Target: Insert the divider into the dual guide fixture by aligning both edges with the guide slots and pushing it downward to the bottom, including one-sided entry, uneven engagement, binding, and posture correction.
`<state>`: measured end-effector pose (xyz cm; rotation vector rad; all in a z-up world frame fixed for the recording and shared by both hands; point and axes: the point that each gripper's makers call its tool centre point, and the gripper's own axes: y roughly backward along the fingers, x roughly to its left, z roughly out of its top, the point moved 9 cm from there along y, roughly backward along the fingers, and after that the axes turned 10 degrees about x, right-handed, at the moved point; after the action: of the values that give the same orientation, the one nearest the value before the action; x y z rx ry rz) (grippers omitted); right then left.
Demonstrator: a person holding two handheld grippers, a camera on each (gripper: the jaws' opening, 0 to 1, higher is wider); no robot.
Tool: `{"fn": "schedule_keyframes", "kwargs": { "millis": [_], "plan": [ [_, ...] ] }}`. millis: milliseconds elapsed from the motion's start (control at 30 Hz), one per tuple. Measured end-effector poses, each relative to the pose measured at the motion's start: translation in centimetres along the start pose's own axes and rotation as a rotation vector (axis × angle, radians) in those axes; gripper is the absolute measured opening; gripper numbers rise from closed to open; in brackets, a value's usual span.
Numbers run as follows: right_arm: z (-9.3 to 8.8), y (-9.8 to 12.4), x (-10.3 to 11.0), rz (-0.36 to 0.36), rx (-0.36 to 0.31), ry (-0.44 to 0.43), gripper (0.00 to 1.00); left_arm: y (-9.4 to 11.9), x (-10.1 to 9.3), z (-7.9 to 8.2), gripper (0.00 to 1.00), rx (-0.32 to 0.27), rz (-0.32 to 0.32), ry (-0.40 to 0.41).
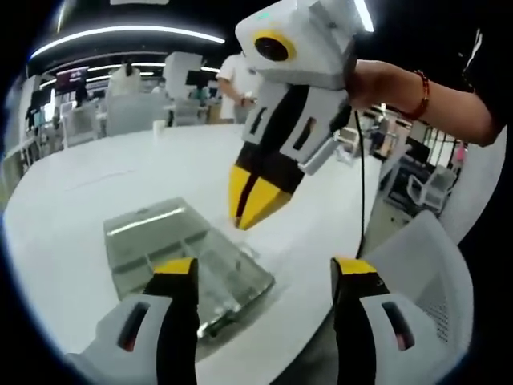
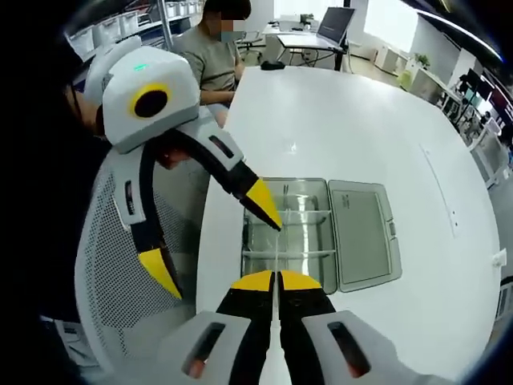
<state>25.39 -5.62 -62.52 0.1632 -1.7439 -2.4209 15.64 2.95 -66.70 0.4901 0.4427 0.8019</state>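
Clear plastic makes up the dual guide fixture [image 2: 290, 228], an open compartment box that lies flat on the white table [image 2: 353, 128] near its edge, with its hinged lid [image 2: 365, 233] folded out flat beside it. In the right gripper view the box shows cross walls that split it into compartments. The right gripper [image 2: 277, 281] has its yellow-tipped jaws pressed together on the divider [image 2: 277, 253], a thin transparent sheet seen edge-on as a pale line that runs from the jaw tips up over the near compartments of the box; whether its edges sit in the guide slots cannot be told. In the left gripper view that same gripper [image 1: 247, 210] comes in from the upper right, held by a hand [image 1: 373, 80] with a red bead bracelet, its tips closed and pointing down just above the far corner of the box [image 1: 188, 261]; the sheet itself is too faint there to make out. The left gripper [image 1: 264, 277] has its jaws spread wide apart and empty, one over the near edge of the box, the other off the table over a white mesh office chair [image 1: 437, 281]. In the right gripper view the left gripper [image 2: 216, 241] reaches in from the left, one yellow tip at the box's near-left rim. A seated person [image 2: 210, 52] is at the far end of the table. No brand, label or writing can be read on anything.
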Motion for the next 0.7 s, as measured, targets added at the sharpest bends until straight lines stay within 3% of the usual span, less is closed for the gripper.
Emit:
{"fn": "schedule_keyframes", "kwargs": {
  "millis": [267,700],
  "plan": [
    [0.6,0.5,0.6,0.019,-0.070,-0.014,0.00,-0.4,-0.3,-0.1,0.66,0.009,-0.024,-0.002],
    [-0.5,-0.1,-0.3,-0.036,-0.047,-0.016,0.00,0.1,0.5,-0.3,0.68,0.012,0.004,0.020]
  ]
}}
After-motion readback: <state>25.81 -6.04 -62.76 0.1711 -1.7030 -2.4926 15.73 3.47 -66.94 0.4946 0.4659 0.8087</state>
